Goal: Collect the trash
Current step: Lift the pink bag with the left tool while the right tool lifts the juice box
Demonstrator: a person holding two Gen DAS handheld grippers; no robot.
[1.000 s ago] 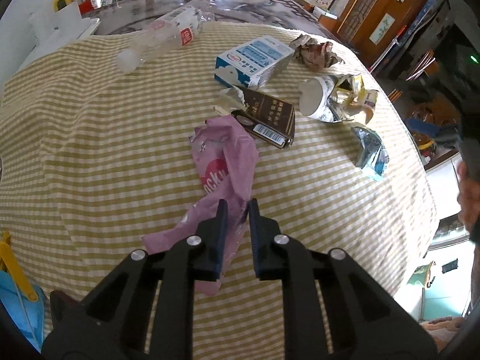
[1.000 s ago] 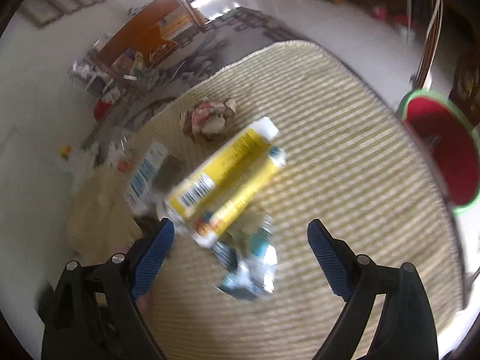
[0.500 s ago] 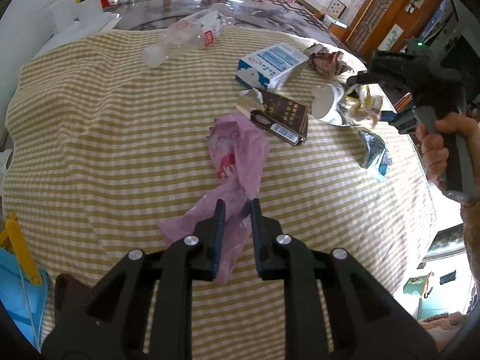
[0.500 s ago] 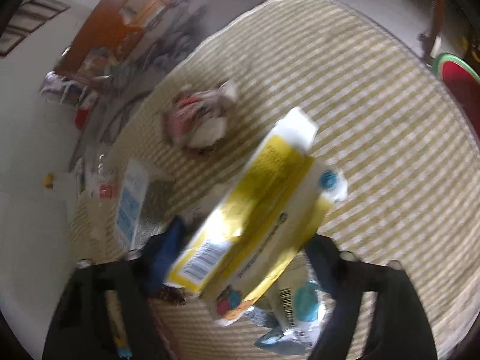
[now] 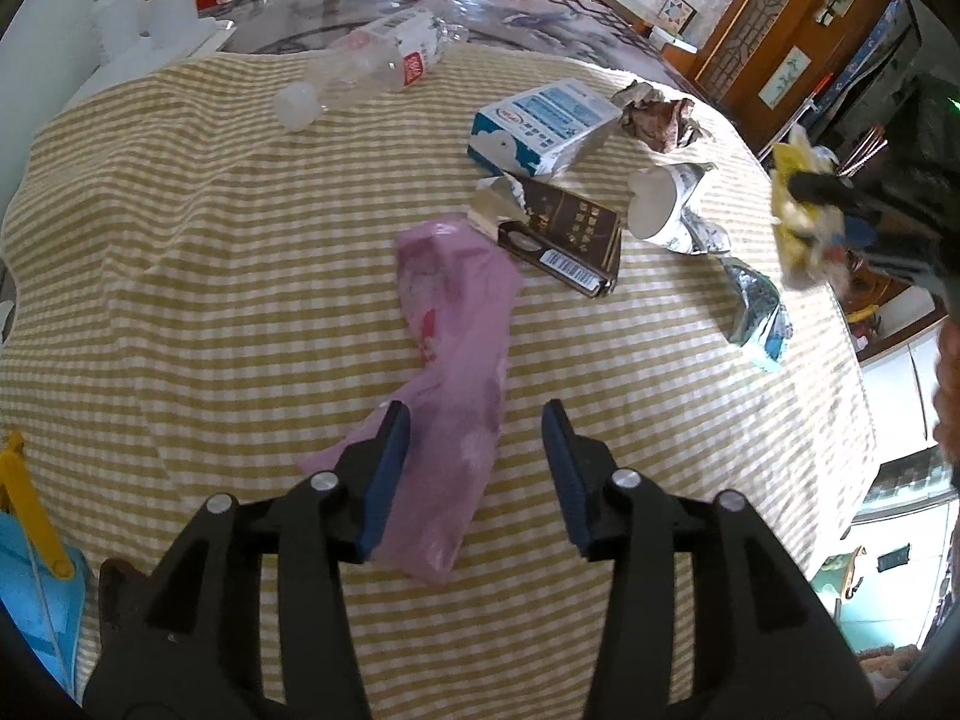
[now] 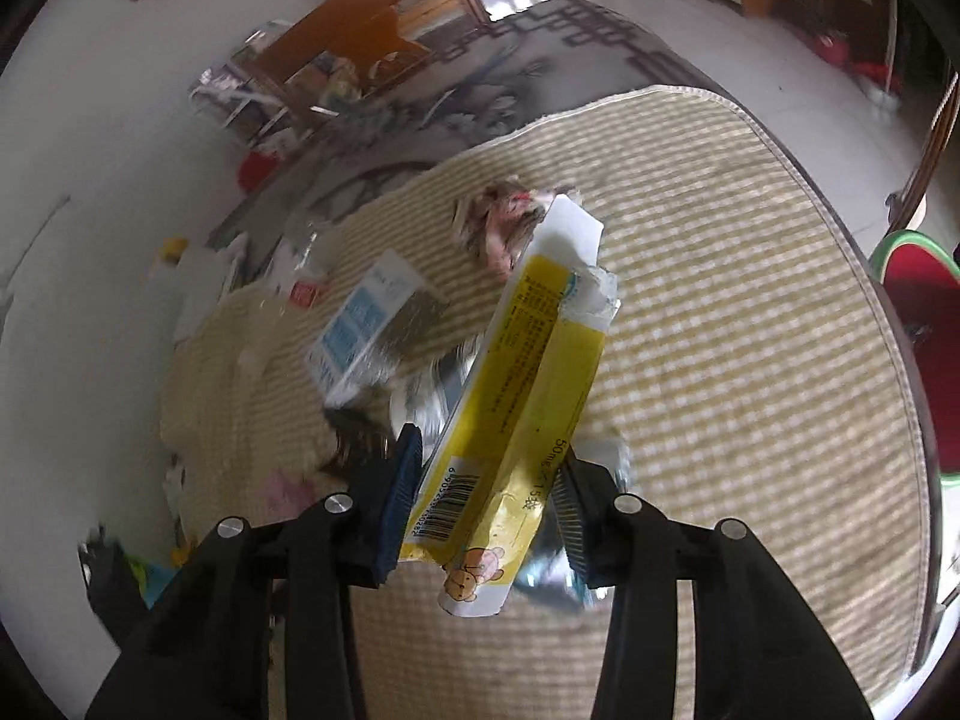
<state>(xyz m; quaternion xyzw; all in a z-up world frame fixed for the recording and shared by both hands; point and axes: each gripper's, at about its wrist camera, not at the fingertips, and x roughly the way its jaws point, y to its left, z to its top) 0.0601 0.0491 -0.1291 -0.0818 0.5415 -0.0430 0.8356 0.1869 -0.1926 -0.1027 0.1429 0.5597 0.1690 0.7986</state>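
My right gripper (image 6: 486, 495) has just been closing and now pinches the yellow carton (image 6: 528, 396) near its barcode end, the carton lifted off the desk (image 6: 750, 360) at frame centre. The grip sits low on a crushed, floppy carton; I judge it could pivot or slip out if I swing fast toward the red bin (image 6: 924, 324) at the right edge.

My left gripper (image 5: 477, 468) has just been opening and stands spread over the pink bag (image 5: 456, 330), lower centre of its frame, with the left pad touching it. The film is thin and flat, so a close could miss it or catch the cloth. Bottle (image 5: 378, 60), blue carton (image 5: 540, 126) and brown box (image 5: 564, 228) lie beyond.
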